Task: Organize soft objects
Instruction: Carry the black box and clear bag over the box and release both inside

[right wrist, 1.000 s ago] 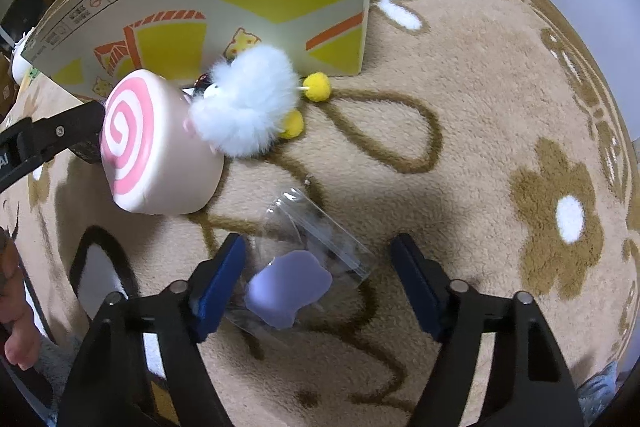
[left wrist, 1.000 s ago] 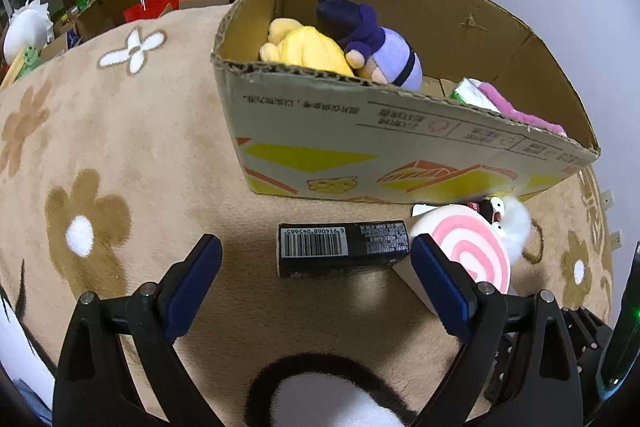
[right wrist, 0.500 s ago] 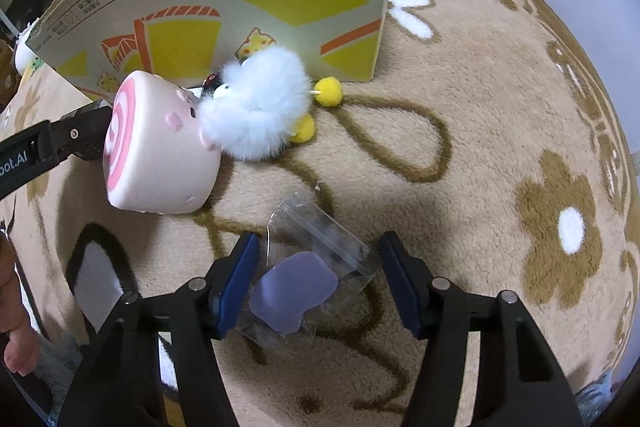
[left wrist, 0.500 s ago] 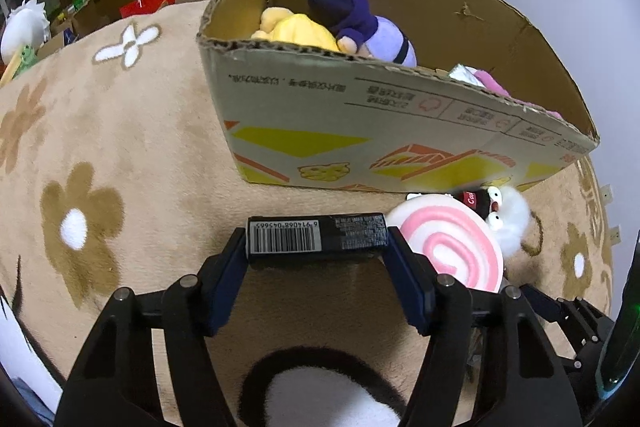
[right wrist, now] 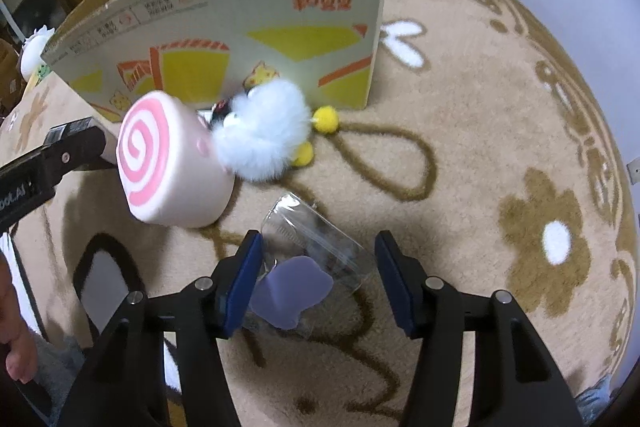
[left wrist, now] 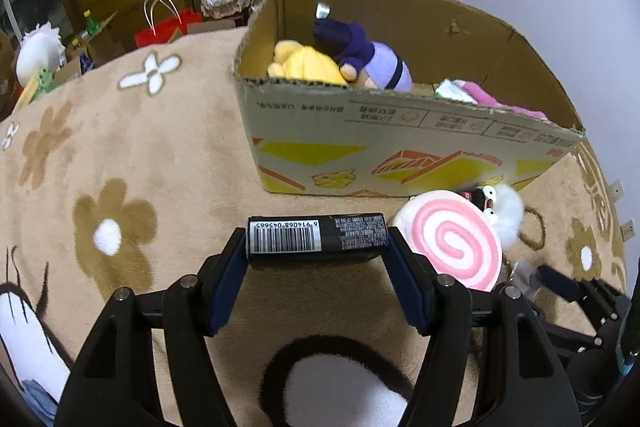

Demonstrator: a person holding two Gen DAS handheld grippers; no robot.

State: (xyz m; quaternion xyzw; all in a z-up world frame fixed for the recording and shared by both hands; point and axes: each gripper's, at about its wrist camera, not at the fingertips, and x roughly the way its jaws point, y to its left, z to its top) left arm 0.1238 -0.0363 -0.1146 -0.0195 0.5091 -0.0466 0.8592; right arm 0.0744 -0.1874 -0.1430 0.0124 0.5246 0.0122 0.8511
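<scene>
My left gripper (left wrist: 318, 259) is shut on a black pack with a barcode (left wrist: 316, 237), held by its ends just above the rug. A pink swirl roll cushion (left wrist: 456, 239) lies right of it, also in the right wrist view (right wrist: 168, 163), with a white fluffy toy (right wrist: 262, 135) against it. My right gripper (right wrist: 318, 275) is open around a clear bag with a purple piece (right wrist: 308, 267) on the rug. The open cardboard box (left wrist: 400, 143) holds a yellow plush (left wrist: 304, 65), a purple plush (left wrist: 368, 59) and pink cloth (left wrist: 480, 95).
A beige flower-pattern rug (right wrist: 500, 115) covers the floor. Yellow pompoms (right wrist: 326, 119) lie by the box corner. A red paper bag (left wrist: 164, 27), a white plush (left wrist: 40, 51) and wooden furniture stand at the far left. A wall is close on the right.
My left gripper closed on the black pack and lifted it slightly. My right gripper narrowed around the clear bag, still open. The roll cushion shifted a little.
</scene>
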